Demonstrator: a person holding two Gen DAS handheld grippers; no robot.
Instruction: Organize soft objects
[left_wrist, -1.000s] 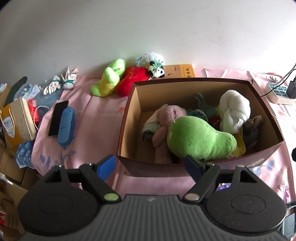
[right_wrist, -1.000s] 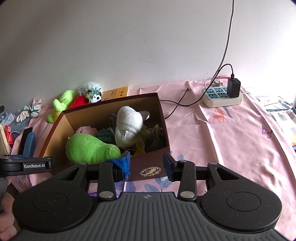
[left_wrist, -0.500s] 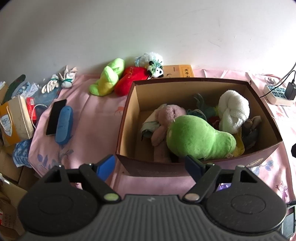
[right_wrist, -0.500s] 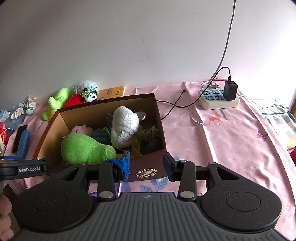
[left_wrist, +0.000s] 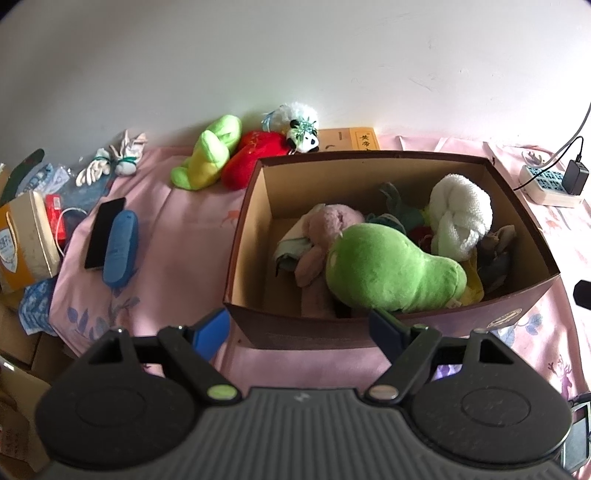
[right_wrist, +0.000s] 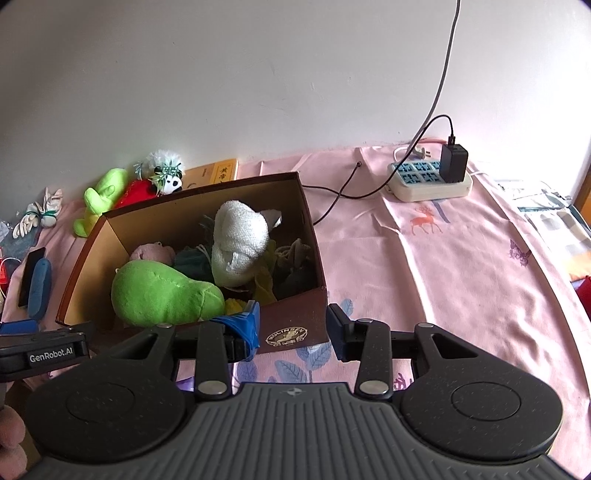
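A brown cardboard box (left_wrist: 406, 328) (right_wrist: 295, 321) sits on the pink cloth. In it lie a green pear-shaped plush (left_wrist: 391, 273) (right_wrist: 162, 291), a pink plush (left_wrist: 328, 229), a white knotted towel (left_wrist: 461, 218) (right_wrist: 240, 243) and several darker soft items. Outside, behind the box's far left corner, lie a lime-green plush (left_wrist: 210, 155) (right_wrist: 99, 195), a red plush (left_wrist: 255, 155) and a small panda plush (left_wrist: 301, 129) (right_wrist: 166, 173). My left gripper (left_wrist: 299, 328) is open and empty before the box's front wall. My right gripper (right_wrist: 293, 325) is open and empty at the box's front right corner.
White gloves (left_wrist: 110, 162), a black phone (left_wrist: 101, 232) and a blue case (left_wrist: 120, 247) lie left of the box, with cartons (left_wrist: 26, 236) at the left edge. A yellow book (left_wrist: 351, 138) lies behind the box. A power strip with charger (right_wrist: 432, 177) and cable sit at the right.
Both grippers have drawn back slightly from the box; the scene shifts a little in both views. Jaws stay open and the toys have not moved.
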